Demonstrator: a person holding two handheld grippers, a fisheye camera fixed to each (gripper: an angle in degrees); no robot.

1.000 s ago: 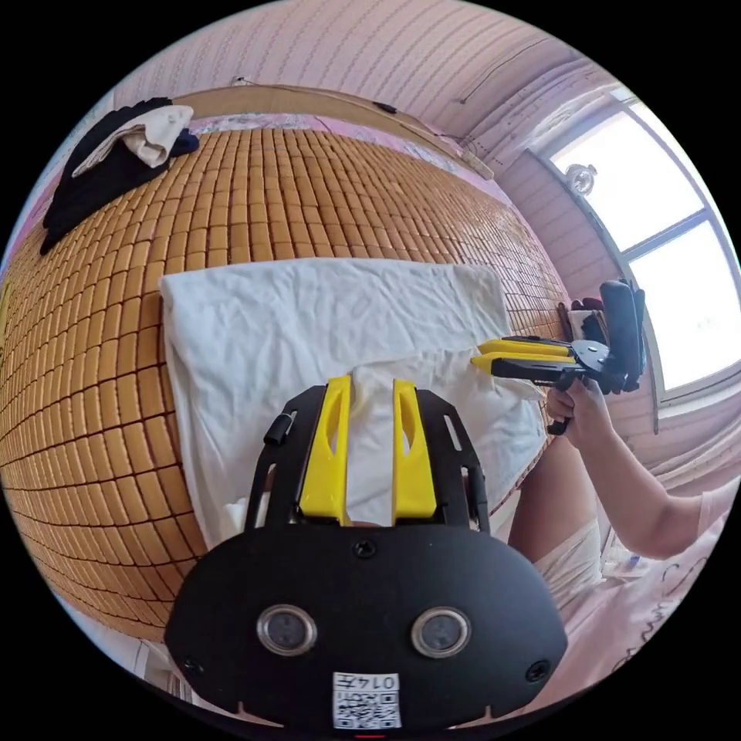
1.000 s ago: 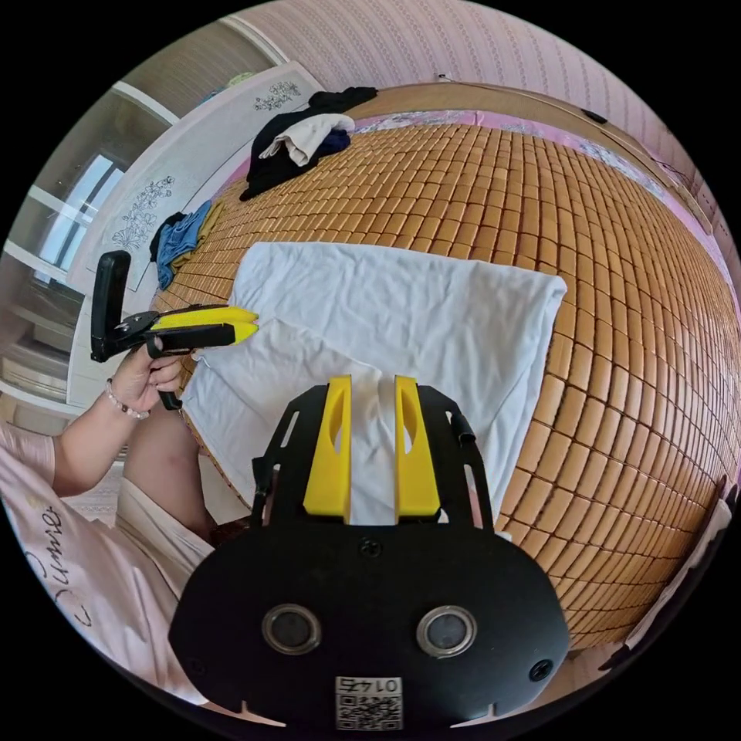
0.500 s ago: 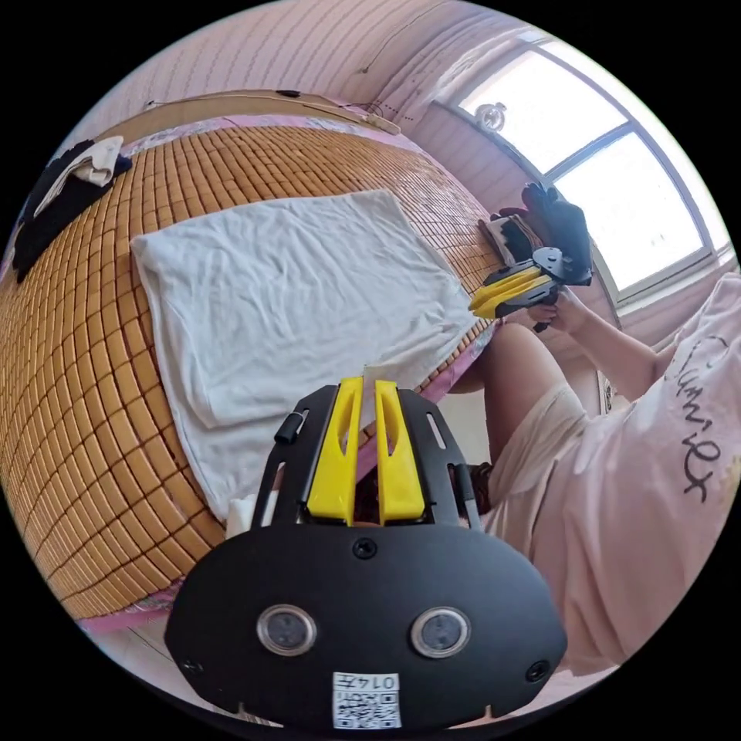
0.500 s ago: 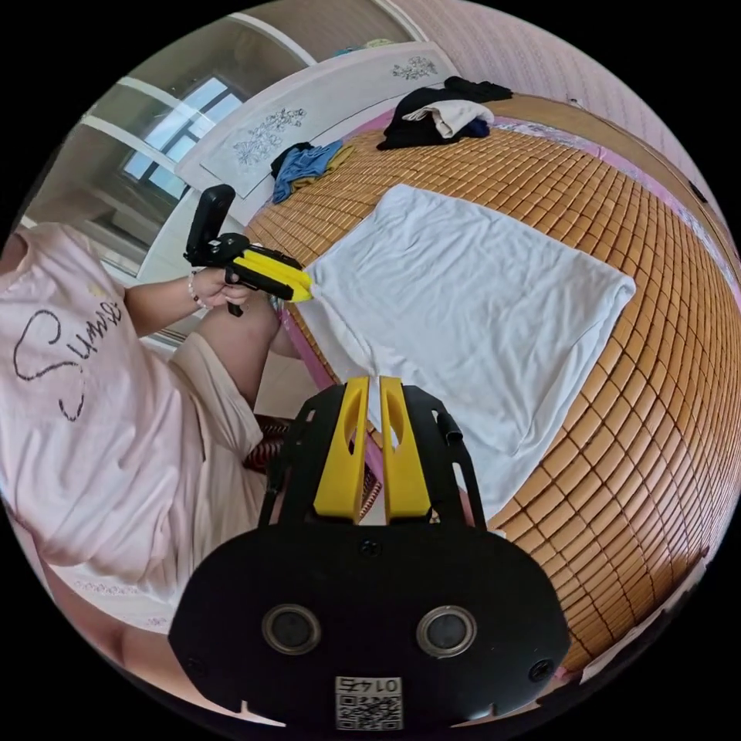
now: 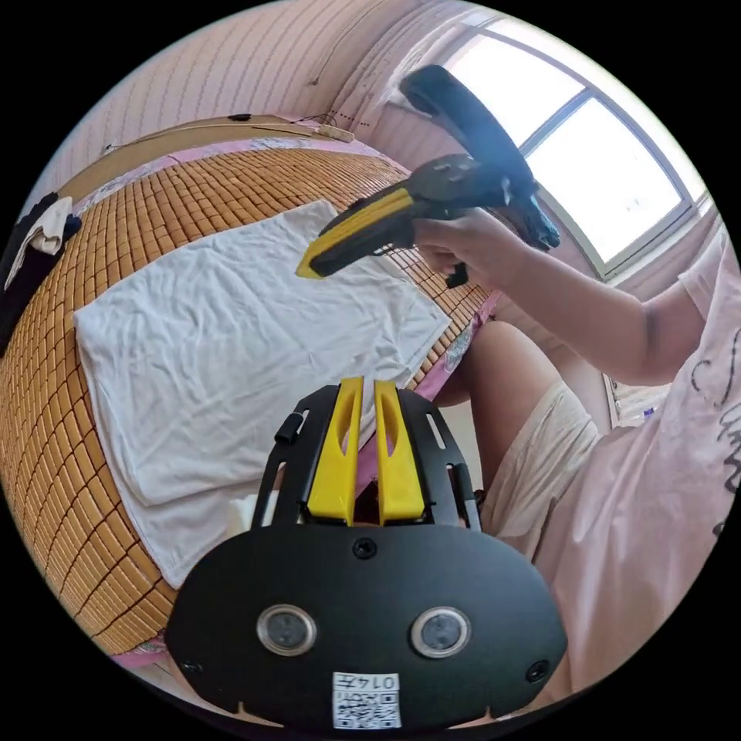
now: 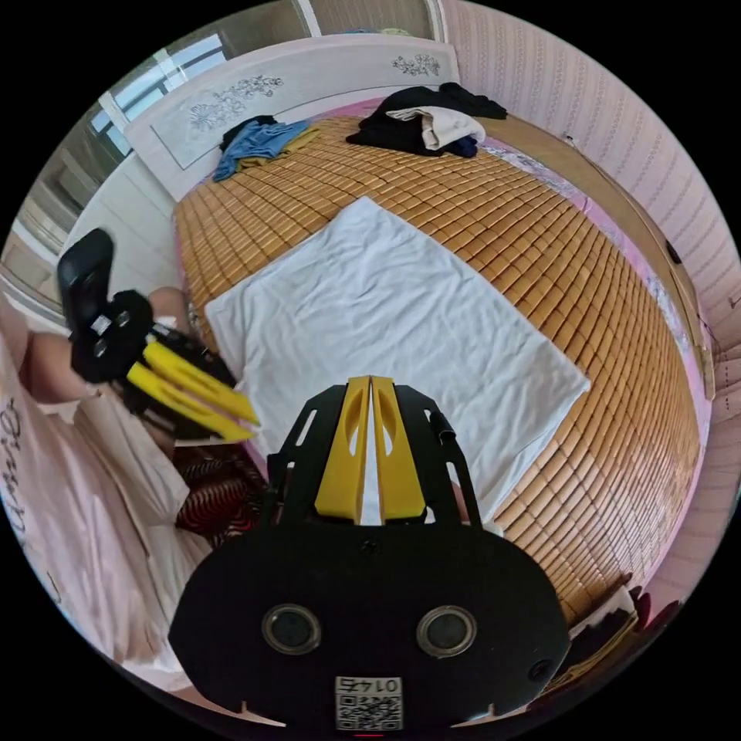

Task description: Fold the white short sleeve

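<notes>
Presently, the white short sleeve (image 5: 231, 340) is lying folded into a flat rectangle on the bamboo mat (image 6: 540, 231) of the bed, centre of both views. Left gripper (image 5: 361, 386): jaws nearly together, gripping nothing, sitting at lower centre beyond the mat's edge. Right gripper (image 6: 370, 382): jaws together, empty, hanging over the shirt's near edge. Pile of dark clothes (image 6: 424, 123): resting at upper centre of the right gripper view. Blue garment (image 6: 258, 139): lying at the headboard.
</notes>
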